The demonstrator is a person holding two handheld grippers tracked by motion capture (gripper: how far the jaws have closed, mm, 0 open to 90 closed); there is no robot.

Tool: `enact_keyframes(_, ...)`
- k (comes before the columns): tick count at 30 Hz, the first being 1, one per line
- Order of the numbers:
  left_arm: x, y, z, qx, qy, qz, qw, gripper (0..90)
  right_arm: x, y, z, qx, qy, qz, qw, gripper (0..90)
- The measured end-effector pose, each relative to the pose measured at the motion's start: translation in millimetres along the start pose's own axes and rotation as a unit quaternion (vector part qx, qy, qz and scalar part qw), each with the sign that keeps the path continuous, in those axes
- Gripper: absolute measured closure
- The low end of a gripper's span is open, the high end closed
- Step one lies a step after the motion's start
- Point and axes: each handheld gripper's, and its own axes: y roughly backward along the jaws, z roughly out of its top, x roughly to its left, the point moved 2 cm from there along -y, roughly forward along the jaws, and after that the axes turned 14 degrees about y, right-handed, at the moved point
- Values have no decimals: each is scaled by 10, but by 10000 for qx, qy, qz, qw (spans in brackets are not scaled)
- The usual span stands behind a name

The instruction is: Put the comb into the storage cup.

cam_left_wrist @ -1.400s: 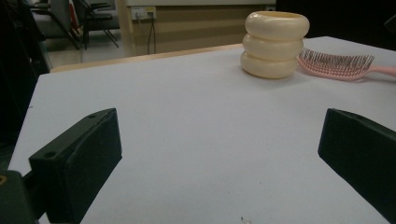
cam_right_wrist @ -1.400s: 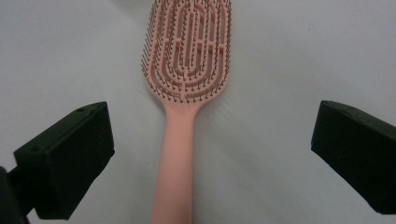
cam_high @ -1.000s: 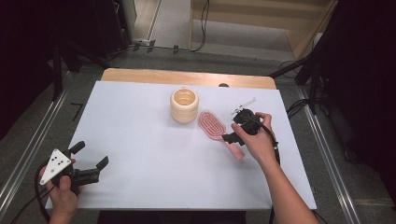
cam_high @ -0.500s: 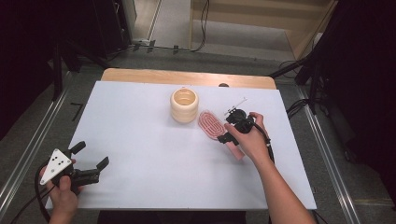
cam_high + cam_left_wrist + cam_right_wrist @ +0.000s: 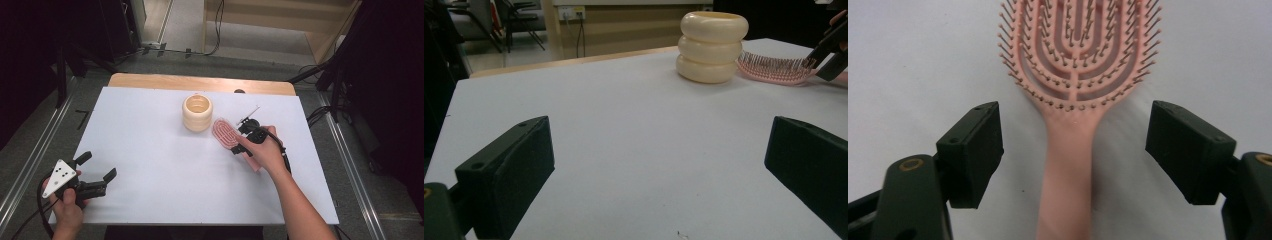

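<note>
- My right gripper sits a little to 3 o'clock of the centre of the white tabletop, its jaws spread wide with nothing between the pads
- In the right gripper view that gripper straddles the pink plastic vented hairbrush; the handle runs up between the two black jaws with a clear gap on each side, so neither pad touches it
- The hairbrush lies flat, bristles up, its oval head toward 11 o'clock and its handle toward 5 o'clock, passing under my right hand
- Just beside the brush head, at its 10 o'clock, stands a cream ribbed holder shaped like three stacked rings, upright and open at the top; I cannot tell whether the two touch
- From the left gripper view the holder and the brush bristles sit far off toward 1 o'clock
- My left gripper rests near the 7 o'clock corner of the table, jaws wide apart and empty, well away from both things
</note>
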Motion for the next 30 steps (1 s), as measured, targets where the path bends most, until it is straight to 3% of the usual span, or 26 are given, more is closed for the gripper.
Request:
enact_keyframes(2, 0, 0, 0, 1, 1, 1, 10000, 0, 2, -25, 3, 30, -52, -47, 10000, 305)
enact_keyframes(4, -1, -1, 0, 0, 5, 5, 10000, 0, 0, -29, 3, 26, -56, -55, 10000, 319)
enact_keyframes(5, -1, -1, -1, 0, 6, 2, 10000, 0, 0, -37, 5, 15, -76, -34, 10000, 381)
enact_keyframes(9, -1, -2, -1, -1, 1, 2, 10000, 0, 19, -55, 5, 88, -68, -82, 9999, 476)
enact_keyframes(16, -5, 7, 0, -22, -13, -6, 10000, 0, 51, -82, -16, 75, 70, -360, 9993, 558)
enact_keyframes(24, -9, 11, -1, -13, -27, -7, 10000, 0, 11, -76, -32, 51, -190, -322, 9993, 645)
enact_keyframes(30, -7, 13, 0, -17, -27, -24, 10000, 0, -22, -71, -70, -108, -191, -265, 9994, 674)
